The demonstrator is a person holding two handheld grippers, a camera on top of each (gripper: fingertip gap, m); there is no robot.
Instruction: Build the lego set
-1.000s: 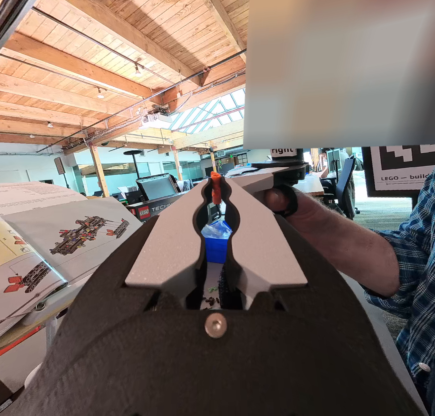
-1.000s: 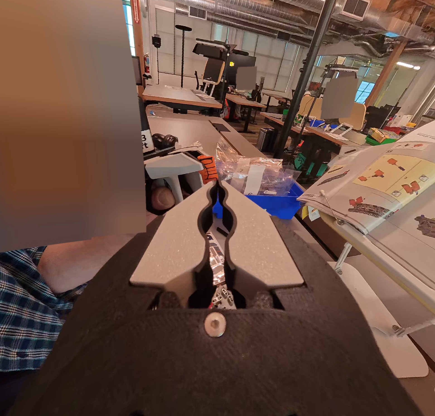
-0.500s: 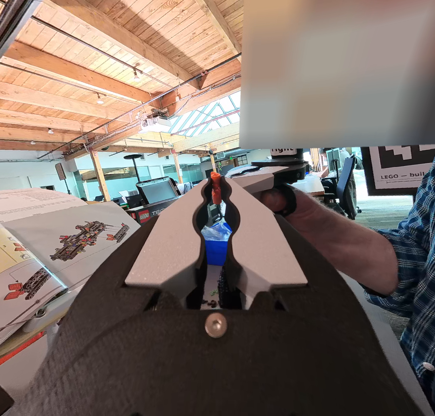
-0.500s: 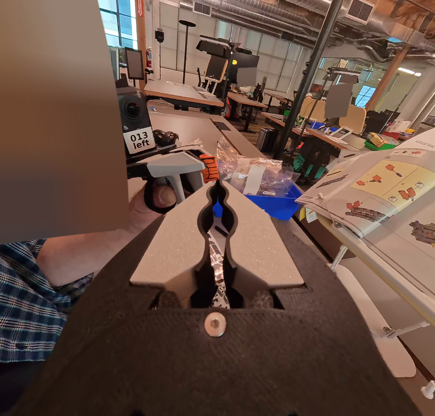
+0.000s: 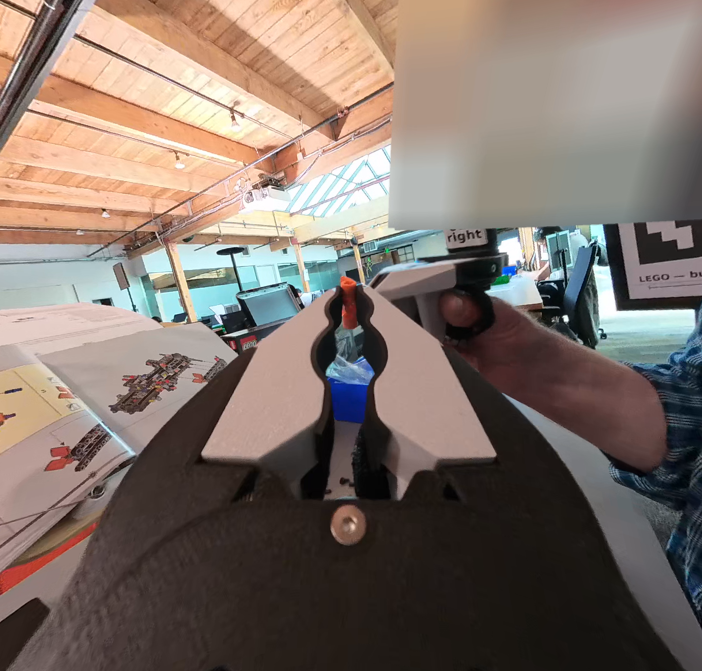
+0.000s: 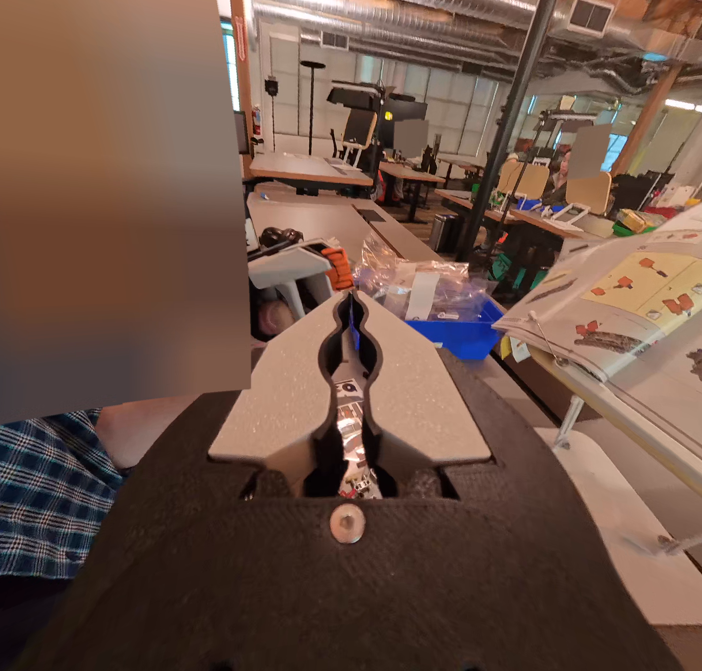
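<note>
Left gripper: its pale fingers are pressing together at the tips, pinching an orange lego piece that is standing upright and poking out just above them; the whole tool is tilting up toward the wooden ceiling.
Right gripper: its fingers are closing to a thin slit at the tips, and a thin blue sliver is showing in that slit; I cannot tell whether it is being gripped or is only the bin behind.
Instruction booklet: lying open on a slanted white stand at the right of the table, its pages showing build drawings.
Person's hand: gripping the handle of the right tool, a blue plaid sleeve trailing off toward the near right.
Blue bin: sitting at the far side of the table, between the two tools and the booklet.
Clear plastic bags: piling up in the bin and spilling over its rim.
Orange piece from the other side: showing as a ribbed orange part at the left tool's tip, just left of the bags.
Loose small parts: lying on the tabletop under the right tool, glimpsed through its fingers.
</note>
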